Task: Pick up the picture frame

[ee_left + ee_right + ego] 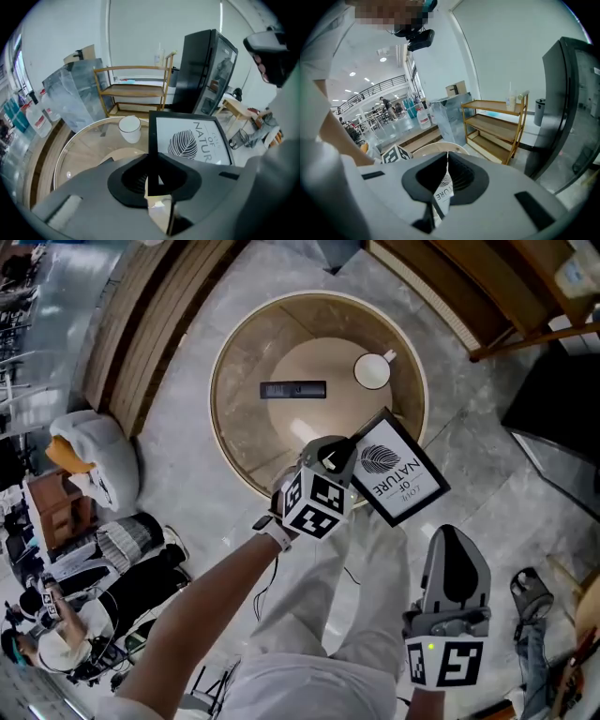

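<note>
Left gripper (349, 457): I have its jaws pinched on the black left edge of the picture frame (398, 470); in the left gripper view the edge runs straight into the slot between them.
Picture frame: up off the round glass table (225, 381), tilted, hanging over the near rim, with the leaf print facing up.
Right gripper (453, 545): low and to the right, apart from the frame, tips pressed together on nothing; its own view shows only a strip of the print beyond them.
Table: a white cup (372, 370) near the far rim and a dark remote (292, 389) at the centre.
</note>
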Motion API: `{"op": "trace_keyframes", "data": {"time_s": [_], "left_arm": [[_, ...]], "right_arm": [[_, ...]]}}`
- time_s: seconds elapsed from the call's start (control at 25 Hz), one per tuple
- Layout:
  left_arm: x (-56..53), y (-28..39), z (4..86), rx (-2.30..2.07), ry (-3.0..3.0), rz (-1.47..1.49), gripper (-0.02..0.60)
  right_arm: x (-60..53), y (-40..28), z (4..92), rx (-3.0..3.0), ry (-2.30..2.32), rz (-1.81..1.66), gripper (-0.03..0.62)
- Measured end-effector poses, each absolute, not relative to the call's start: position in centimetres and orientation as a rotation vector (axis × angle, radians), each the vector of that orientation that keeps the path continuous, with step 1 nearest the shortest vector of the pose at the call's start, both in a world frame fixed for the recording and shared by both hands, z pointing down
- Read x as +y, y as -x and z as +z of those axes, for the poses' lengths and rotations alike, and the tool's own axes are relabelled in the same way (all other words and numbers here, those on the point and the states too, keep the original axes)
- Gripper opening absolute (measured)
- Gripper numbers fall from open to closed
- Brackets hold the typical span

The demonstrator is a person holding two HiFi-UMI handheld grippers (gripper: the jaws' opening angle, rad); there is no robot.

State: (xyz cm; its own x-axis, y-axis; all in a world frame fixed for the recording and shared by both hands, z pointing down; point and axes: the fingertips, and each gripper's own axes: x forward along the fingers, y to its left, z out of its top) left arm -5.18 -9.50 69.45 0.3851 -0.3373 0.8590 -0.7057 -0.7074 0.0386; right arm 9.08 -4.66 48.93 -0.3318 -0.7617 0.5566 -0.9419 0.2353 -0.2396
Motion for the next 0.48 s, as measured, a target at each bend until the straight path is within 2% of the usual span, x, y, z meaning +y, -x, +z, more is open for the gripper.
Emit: {"op": "trace_keyframes", "data": {"time_s": [0.48], "left_arm": [[-11.6, 8.8, 54.2, -1.241, -2.147, 0.908, 0.061]], "right_arm": [[-4.5, -8.6, 38.5, -2.251, -1.604, 0.606, 0.006]]}}
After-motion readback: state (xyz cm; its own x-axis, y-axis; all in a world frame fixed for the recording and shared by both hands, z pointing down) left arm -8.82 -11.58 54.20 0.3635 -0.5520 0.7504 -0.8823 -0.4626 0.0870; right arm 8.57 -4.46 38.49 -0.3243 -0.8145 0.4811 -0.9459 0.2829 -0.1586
